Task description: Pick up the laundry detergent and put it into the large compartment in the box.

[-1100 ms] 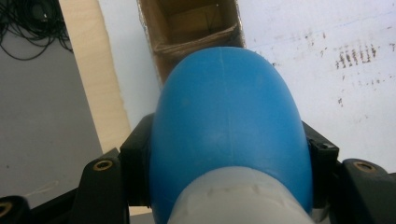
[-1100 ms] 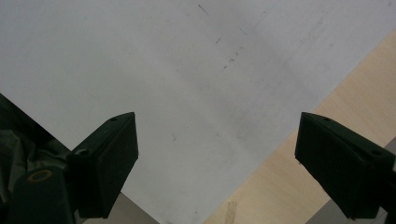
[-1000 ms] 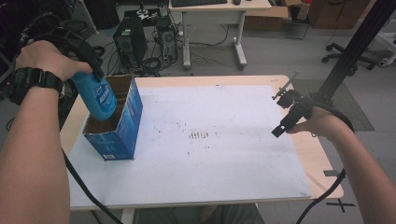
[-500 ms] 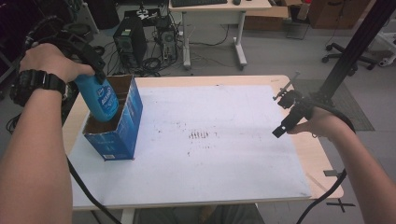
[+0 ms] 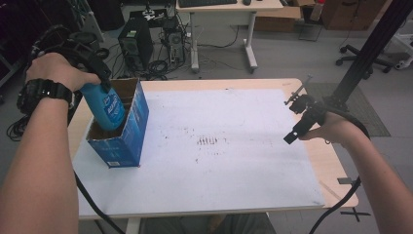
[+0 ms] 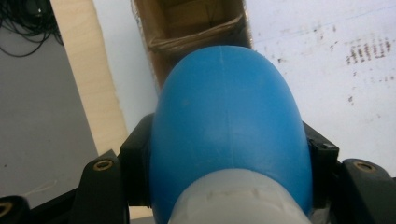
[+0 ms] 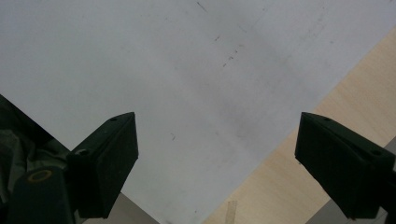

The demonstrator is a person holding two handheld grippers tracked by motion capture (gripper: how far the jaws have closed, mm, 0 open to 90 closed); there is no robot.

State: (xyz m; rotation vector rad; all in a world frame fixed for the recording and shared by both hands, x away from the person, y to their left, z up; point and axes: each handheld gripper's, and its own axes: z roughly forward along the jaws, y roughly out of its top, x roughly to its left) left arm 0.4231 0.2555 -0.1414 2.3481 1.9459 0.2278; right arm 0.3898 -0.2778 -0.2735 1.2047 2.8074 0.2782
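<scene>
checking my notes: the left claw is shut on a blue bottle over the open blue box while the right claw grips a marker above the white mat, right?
Not quite. In the right gripper view the right claw is open with nothing between its jaws. The rest holds: the left claw is shut on the blue bottle over the blue box.

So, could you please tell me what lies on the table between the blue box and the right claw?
In the high view, nothing stands between the blue box and the right claw: just the bare white mat, marked with dark smudges.

One blue bottle (image 5: pixel 108 108), one blue cardboard box (image 5: pixel 125 134) at nine o'clock, one white mat (image 5: pixel 229 161), two grippers.
</scene>
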